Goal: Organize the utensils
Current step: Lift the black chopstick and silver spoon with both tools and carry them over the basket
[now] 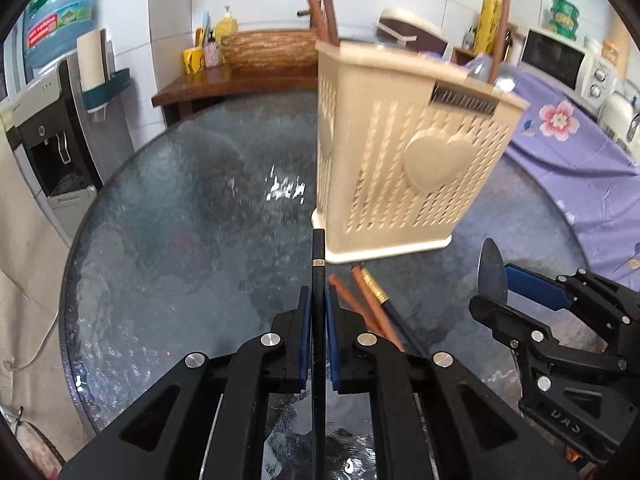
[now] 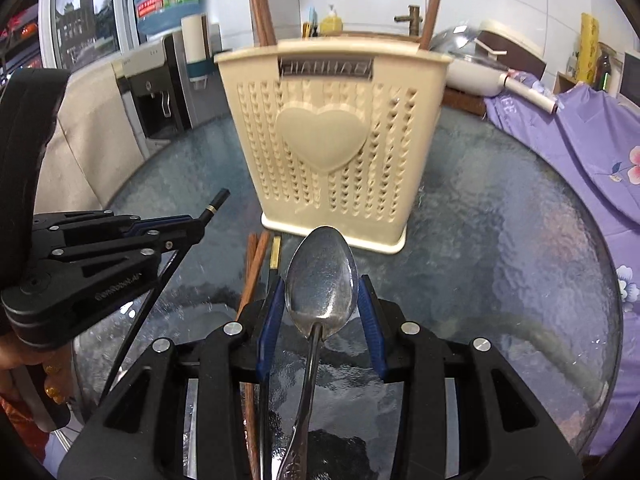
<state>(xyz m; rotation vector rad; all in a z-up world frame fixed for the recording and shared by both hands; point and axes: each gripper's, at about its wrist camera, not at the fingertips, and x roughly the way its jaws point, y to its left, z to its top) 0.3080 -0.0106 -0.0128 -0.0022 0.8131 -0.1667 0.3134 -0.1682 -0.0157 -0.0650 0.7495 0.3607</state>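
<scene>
Holder (image 2: 332,148) standing dead ahead on glass table (image 2: 500,240) — right gripper (image 2: 322,292) gripping spoon (image 2: 322,276), bowl forward; left gripper (image 1: 319,312) pinching black chopstick (image 1: 319,264), axis pointing holderward. Right seemingly nearer — three chopsticks (image 1: 370,304) lying below.

Round glass table (image 1: 168,216): cream utensil holder (image 1: 400,160) standing; brown chopsticks (image 1: 360,304), black chopstick (image 1: 400,320) lying beside.

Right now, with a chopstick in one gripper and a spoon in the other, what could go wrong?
The black chopstick is pinched by the left gripper near one end, so it might swing or slip. The spoon sits by its bowl edges in the right gripper and could tilt out. The beige holder looks light; a bump might tip it on the glass table.
</scene>
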